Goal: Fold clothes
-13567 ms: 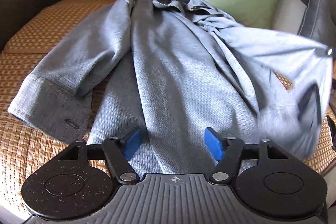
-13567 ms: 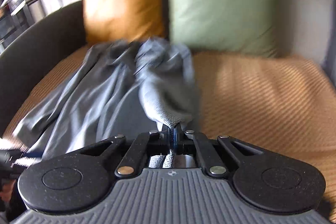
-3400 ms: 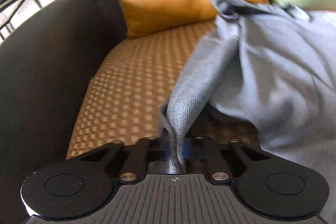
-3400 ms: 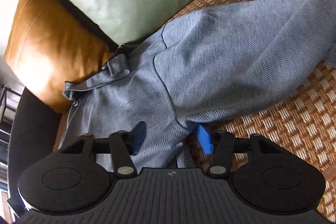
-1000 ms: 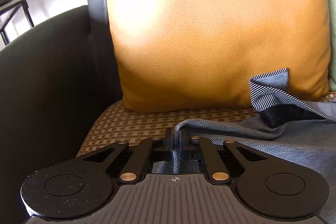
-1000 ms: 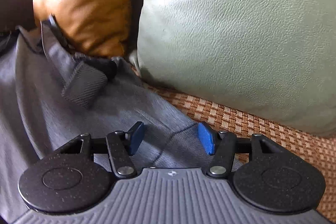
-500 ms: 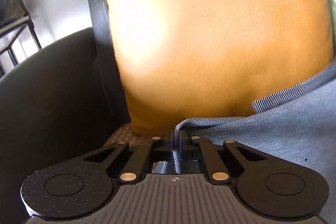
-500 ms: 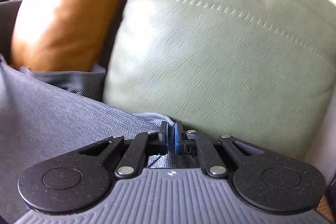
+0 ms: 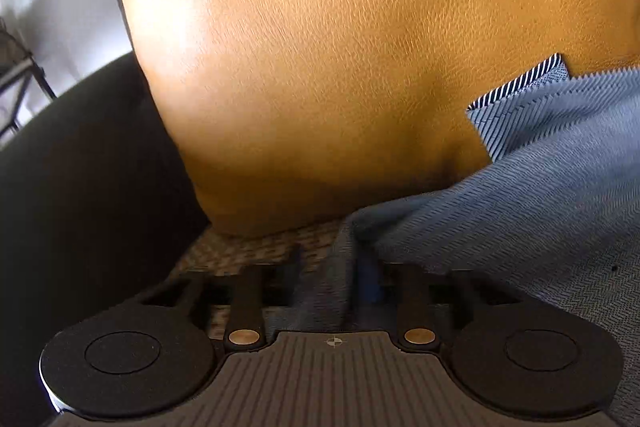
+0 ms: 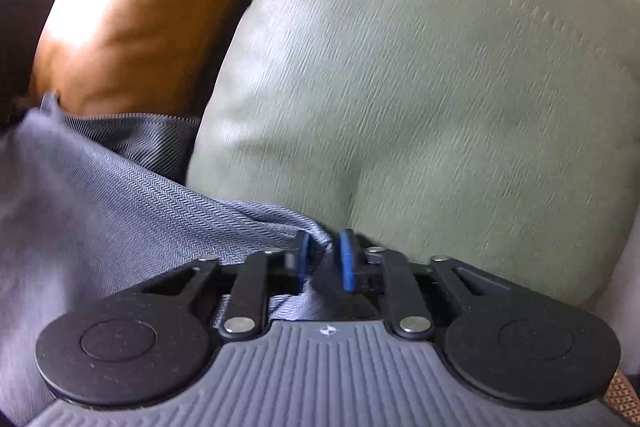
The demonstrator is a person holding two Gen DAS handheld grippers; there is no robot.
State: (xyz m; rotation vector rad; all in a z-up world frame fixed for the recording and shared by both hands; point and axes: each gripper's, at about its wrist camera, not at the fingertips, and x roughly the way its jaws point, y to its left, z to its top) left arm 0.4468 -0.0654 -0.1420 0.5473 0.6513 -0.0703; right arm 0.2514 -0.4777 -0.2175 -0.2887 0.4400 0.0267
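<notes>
Between each opening gripper's (image 9: 334, 279) (image 10: 324, 261) fingers, grey shirt (image 9: 540, 195) fabric.

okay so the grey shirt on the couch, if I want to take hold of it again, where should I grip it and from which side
Probably grip the shirt at the raised fold of its near edge, lying between the opening left tongs, coming in low from the front toward the orange cushion. The fold stands up off the woven seat, so the pads can close across it. The striped collar rests against the cushion, harder to reach.
</notes>
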